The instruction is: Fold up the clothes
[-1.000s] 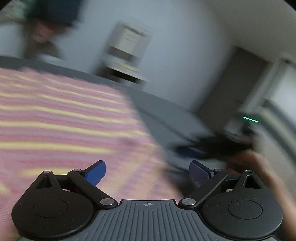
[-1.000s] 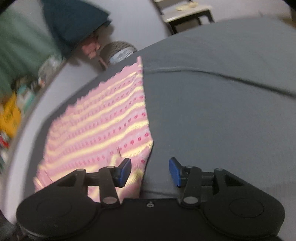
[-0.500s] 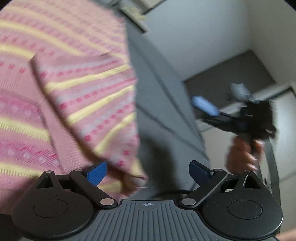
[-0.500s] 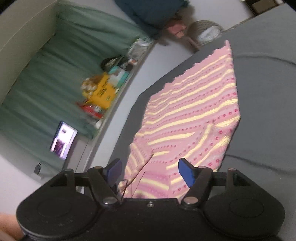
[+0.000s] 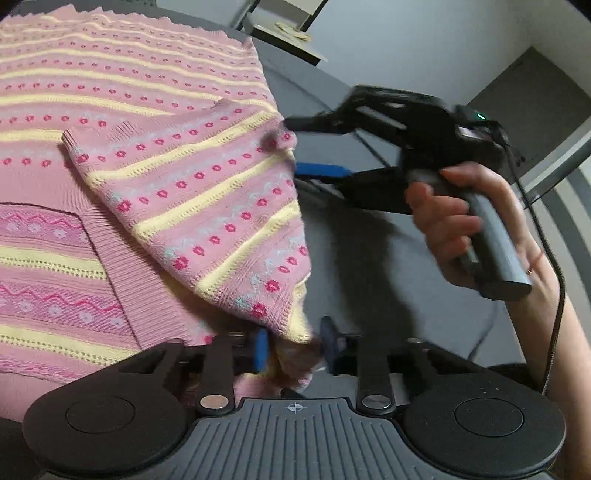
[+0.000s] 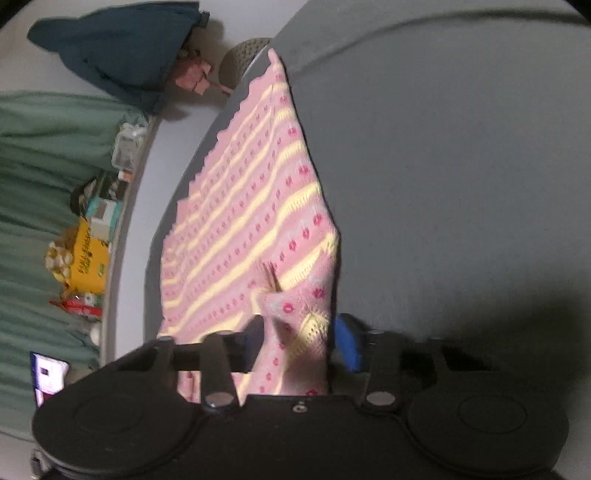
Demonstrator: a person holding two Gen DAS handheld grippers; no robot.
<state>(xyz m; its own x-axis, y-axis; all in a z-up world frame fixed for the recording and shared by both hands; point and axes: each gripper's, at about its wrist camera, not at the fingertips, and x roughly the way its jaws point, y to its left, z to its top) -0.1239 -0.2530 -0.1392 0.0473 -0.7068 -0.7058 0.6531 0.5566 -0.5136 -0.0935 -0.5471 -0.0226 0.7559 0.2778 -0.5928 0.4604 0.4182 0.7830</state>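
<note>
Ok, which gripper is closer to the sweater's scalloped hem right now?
Right. The right gripper holds the folded sleeve by its edge, about midway up the sweater. The left gripper grips the sleeve's shoulder end, farthest from the hem.

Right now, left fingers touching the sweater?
Touching. The left wrist view shows the left gripper fingers pinching the sweater edge between them.

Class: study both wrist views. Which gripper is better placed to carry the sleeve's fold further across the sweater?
Probably the left gripper: it pinches the sleeve corner nearest the sweater body; the right gripper holds the outer edge.
</note>
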